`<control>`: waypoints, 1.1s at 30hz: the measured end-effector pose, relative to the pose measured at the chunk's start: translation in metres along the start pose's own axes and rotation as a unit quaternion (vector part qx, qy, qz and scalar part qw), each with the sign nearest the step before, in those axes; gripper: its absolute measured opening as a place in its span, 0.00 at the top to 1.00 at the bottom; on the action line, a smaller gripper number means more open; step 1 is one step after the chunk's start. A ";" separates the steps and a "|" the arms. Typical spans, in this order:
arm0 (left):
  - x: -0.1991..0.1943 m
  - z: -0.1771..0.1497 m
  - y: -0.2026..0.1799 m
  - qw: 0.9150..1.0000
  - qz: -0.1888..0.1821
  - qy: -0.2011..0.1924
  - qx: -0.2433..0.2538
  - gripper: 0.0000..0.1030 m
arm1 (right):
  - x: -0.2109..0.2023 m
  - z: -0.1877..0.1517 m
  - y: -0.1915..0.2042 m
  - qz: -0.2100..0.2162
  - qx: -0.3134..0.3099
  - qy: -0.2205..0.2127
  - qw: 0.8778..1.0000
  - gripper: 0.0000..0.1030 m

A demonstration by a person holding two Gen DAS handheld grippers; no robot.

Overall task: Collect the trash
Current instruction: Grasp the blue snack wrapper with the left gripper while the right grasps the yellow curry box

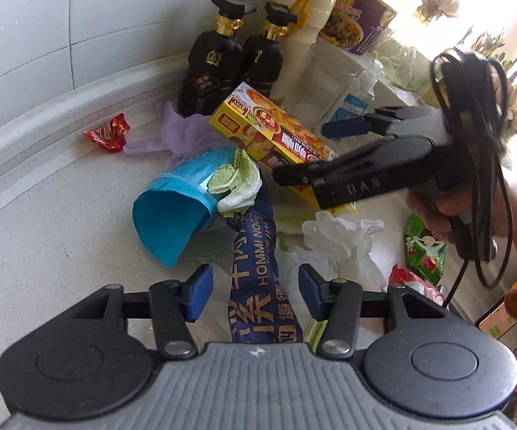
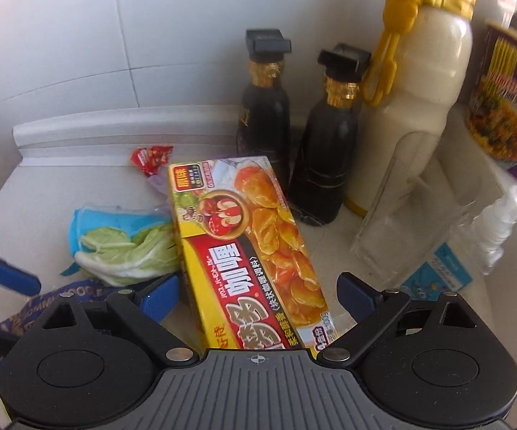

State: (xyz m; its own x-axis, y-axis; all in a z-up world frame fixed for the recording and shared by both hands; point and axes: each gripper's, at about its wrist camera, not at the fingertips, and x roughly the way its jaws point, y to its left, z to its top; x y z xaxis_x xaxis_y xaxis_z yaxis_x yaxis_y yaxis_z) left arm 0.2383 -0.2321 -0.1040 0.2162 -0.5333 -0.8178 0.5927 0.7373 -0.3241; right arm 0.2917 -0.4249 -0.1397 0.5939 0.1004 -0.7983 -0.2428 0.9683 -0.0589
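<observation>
Left wrist view: the left gripper (image 1: pixel 255 295) points steeply down at the white counter (image 1: pixel 61 236), its jaws part-open around a dark blue noodle wrapper (image 1: pixel 258 268) that runs between the blue pads without either pad pressing on it; gold letters on it read "HOMMI NOO". At about eleven o'clock from the gripper lies a blue paper cup (image 1: pixel 176 208) on its side with a pale cabbage leaf (image 1: pixel 237 182) at its mouth, and at one o'clock a crumpled white tissue (image 1: pixel 333 236). A red candy wrapper (image 1: pixel 109 132) lies near the wall at ten o'clock. From three o'clock the right gripper (image 1: pixel 337 143) reaches in over a yellow curry box (image 1: pixel 273 136), held by a hand (image 1: pixel 448 211) with black cable looped over it; its body bears the letters "DAS". Right wrist view: the right gripper (image 2: pixel 258 295) tilts down with its jaws wide apart on either side of the curry box (image 2: pixel 247 243), neither pad touching it. The box is yellow and red, printed with Chinese characters and a dish of curry. Two black bottles (image 2: pixel 294 136) with gold collars stand at twelve o'clock.
</observation>
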 end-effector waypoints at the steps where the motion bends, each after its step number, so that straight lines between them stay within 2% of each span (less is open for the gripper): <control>1: 0.001 -0.001 0.000 1.000 0.002 0.002 0.002 0.59 | 0.003 0.001 -0.001 0.005 0.000 0.005 1.000 0.07; 5: 0.004 -0.003 0.001 1.000 0.009 0.006 0.002 0.63 | 0.014 0.003 -0.001 0.007 -0.006 0.023 1.000 0.07; 7: 0.005 -0.003 0.001 1.000 0.011 0.005 0.001 0.69 | 0.019 0.005 0.000 0.004 -0.010 0.032 0.999 0.07; 10: 0.004 -0.003 0.000 1.000 0.018 0.002 0.005 0.71 | 0.024 0.004 0.003 -0.001 -0.016 0.039 0.999 0.07; 17: -0.003 -0.005 -0.004 0.999 0.028 -0.012 0.020 0.76 | 0.025 0.003 0.007 -0.009 -0.012 0.026 1.000 0.21; 33: -0.051 -0.008 -0.010 0.999 0.001 -0.039 0.030 0.79 | -0.042 0.011 0.020 -0.050 -0.006 -0.014 0.999 0.25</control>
State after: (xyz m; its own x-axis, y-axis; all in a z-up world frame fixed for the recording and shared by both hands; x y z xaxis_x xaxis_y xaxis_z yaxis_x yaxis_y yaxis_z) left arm 0.2149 -0.2089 -0.0633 0.2763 -0.5644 -0.7779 0.6370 0.7136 -0.2916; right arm 0.2703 -0.4074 -0.1003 0.6364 0.0096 -0.7713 -0.1896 0.9712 -0.1443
